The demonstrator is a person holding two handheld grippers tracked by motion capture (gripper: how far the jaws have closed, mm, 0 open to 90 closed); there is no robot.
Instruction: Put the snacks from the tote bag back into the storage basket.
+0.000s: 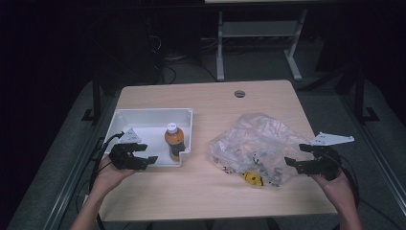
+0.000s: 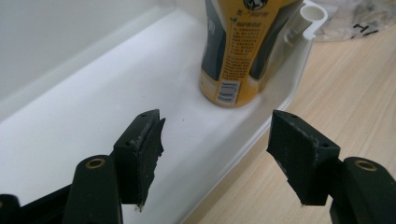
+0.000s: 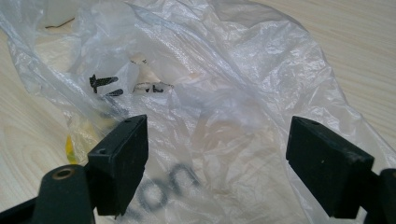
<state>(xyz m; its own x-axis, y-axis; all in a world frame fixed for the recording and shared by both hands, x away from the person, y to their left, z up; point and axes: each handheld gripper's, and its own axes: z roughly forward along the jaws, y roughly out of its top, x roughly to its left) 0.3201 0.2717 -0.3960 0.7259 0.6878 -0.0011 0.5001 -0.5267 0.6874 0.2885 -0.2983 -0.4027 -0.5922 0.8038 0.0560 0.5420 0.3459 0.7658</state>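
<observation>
An orange drink bottle [image 1: 174, 142] with a white cap stands upright in the front right corner of a white plastic bin [image 1: 143, 120]. My left gripper [image 1: 146, 154] is open at the bin's front rim, just left of the bottle; in the left gripper view the bottle [image 2: 238, 56] is ahead of my left gripper [image 2: 217, 154], and the bin's rim [image 2: 261, 128] runs between the jaws. A crumpled clear plastic bag [image 1: 253, 143] with black print and a yellow mark lies on the table's right half. My right gripper [image 1: 293, 163] is open at its right edge, the bag [image 3: 219, 107] lying between and ahead of my right gripper [image 3: 217, 161].
The wooden table [image 1: 210, 191] has a round cable hole [image 1: 240, 93] near its far edge. Bare tabletop lies between bin and bag and along the front. Beyond the table are dark floor and a white desk frame [image 1: 258, 43].
</observation>
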